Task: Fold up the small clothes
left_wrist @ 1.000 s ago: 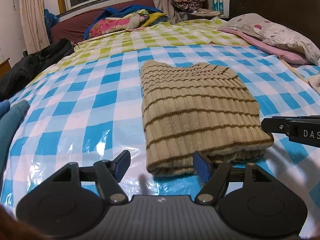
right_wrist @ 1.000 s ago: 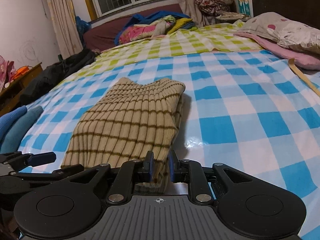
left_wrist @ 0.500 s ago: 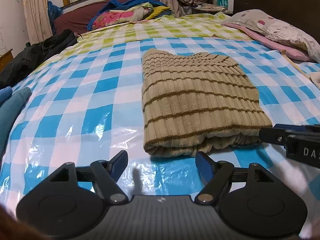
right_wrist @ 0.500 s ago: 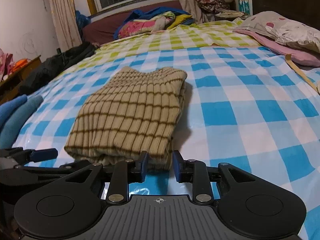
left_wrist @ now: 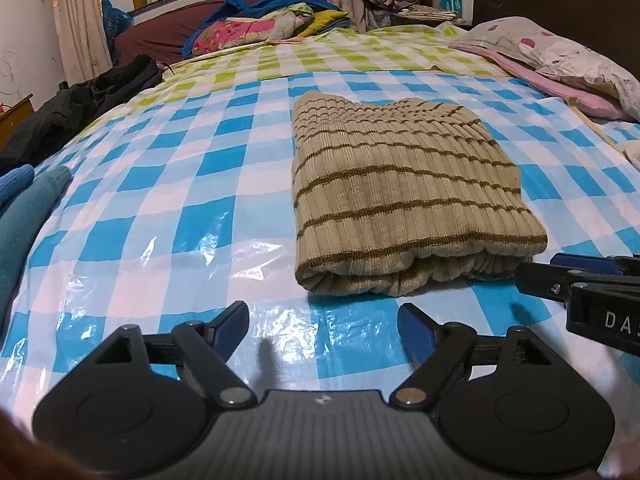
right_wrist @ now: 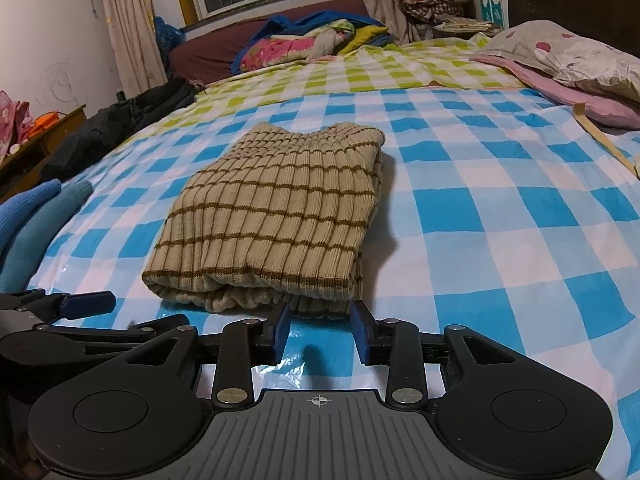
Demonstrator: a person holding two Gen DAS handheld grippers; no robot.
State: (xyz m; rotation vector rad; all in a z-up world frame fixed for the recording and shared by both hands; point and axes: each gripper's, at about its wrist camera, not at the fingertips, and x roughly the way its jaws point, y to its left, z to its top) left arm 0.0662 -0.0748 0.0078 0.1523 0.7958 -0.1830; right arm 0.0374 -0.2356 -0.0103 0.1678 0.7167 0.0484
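Lying folded on the blue-checked sheet [left_wrist: 168, 208], the striped sweater [left_wrist: 400, 184] sits just beyond both your grippers. Your left gripper [left_wrist: 324, 320] is opening wide, empty; your right gripper [right_wrist: 320, 322] is opening too, narrower, gripping nothing.

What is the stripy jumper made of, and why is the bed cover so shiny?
The jumper looks like soft ribbed knit, wool or cotton: fine ridges, matte. The checked cover seems thin plastic sheeting: glossy glare and crinkles.

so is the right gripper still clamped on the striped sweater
No, the right gripper jaws are opening, clear of the folded striped sweater.
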